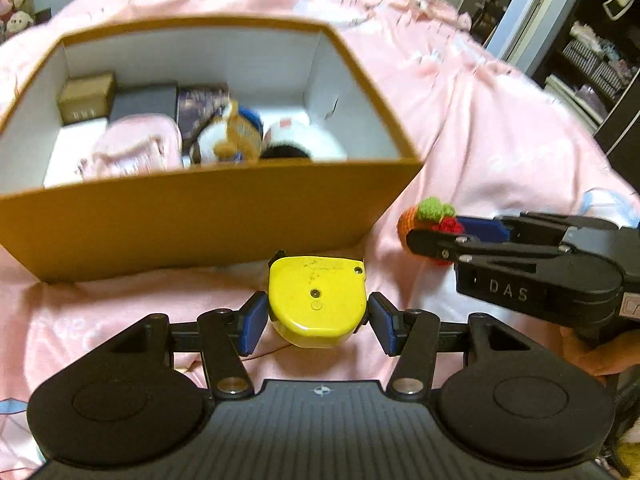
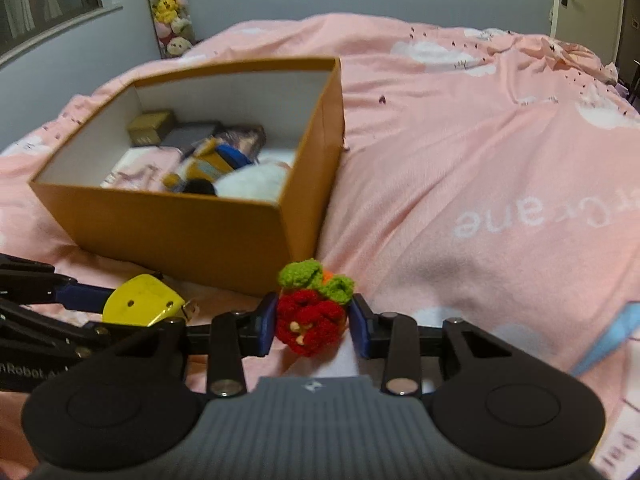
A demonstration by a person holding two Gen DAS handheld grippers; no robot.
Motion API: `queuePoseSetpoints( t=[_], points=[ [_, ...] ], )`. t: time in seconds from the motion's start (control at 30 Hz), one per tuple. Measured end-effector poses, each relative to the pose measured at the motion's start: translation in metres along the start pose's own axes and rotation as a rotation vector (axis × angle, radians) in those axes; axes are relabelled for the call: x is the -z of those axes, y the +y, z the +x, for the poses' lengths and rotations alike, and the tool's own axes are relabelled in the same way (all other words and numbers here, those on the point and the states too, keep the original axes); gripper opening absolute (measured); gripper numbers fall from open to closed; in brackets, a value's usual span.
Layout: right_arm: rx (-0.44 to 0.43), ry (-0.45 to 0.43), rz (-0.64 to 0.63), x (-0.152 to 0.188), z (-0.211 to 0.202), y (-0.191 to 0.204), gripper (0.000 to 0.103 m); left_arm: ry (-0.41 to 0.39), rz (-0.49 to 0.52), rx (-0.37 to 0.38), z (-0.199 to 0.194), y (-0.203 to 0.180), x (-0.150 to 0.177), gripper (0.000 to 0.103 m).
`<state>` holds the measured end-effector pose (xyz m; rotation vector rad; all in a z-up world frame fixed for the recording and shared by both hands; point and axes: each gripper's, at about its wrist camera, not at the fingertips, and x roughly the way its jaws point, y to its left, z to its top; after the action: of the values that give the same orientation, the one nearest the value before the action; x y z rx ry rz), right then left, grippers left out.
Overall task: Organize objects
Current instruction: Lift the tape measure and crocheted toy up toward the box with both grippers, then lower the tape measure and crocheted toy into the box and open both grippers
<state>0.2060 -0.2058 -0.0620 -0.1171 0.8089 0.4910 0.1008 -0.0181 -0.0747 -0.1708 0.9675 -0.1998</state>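
Gripping yellow tape measure (image 1: 316,300), left gripper (image 1: 318,322) faces box (image 1: 200,220) just ahead; right gripper (image 2: 312,326) clamps crochet fruit (image 2: 310,316), box ahead-left.

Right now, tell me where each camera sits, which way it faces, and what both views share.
Left wrist: sits behind the left gripper, looking forward and down at the yellow tape measure between its fingers and into the box; the right gripper and a hand show.
Right wrist: sits behind the right gripper, facing the knitted toy it clamps, bed beyond.
Shared: box, tape measure, toy, pink bedspread.
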Motion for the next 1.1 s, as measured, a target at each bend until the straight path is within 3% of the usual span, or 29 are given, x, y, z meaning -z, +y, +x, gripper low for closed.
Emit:
queuePoseSetpoints(
  t=[0.1,0.3,0.5,0.73,0.97,1.1],
  points=[
    [-0.022,-0.036,-0.02,-0.005,-0.02,0.005,0.04,-0.066,0.006,-0.001,-0.023,0.0,-0.001,0.063],
    [-0.046,-0.126,-0.12,-0.029,-0.06,0.018,0.04,-0.164,-0.012,0.041,-0.028,-0.005,-0.049,0.063],
    [-0.047,-0.182,-0.218,-0.06,-0.067,0.026,0.04,-0.235,-0.047,0.017,-0.044,-0.003,-0.074,0.063],
    [-0.028,-0.207,-0.315,-0.097,-0.042,0.042,0.04,-0.305,-0.096,-0.025,-0.035,0.009,-0.111,0.063],
    [0.027,-0.174,-0.438,-0.117,0.005,0.054,0.04,-0.294,-0.1,-0.109,0.002,0.028,-0.135,0.063],
    [0.03,-0.133,-0.503,-0.124,0.033,0.058,0.04,-0.237,-0.152,-0.043,0.016,0.054,-0.143,0.063]
  ],
)
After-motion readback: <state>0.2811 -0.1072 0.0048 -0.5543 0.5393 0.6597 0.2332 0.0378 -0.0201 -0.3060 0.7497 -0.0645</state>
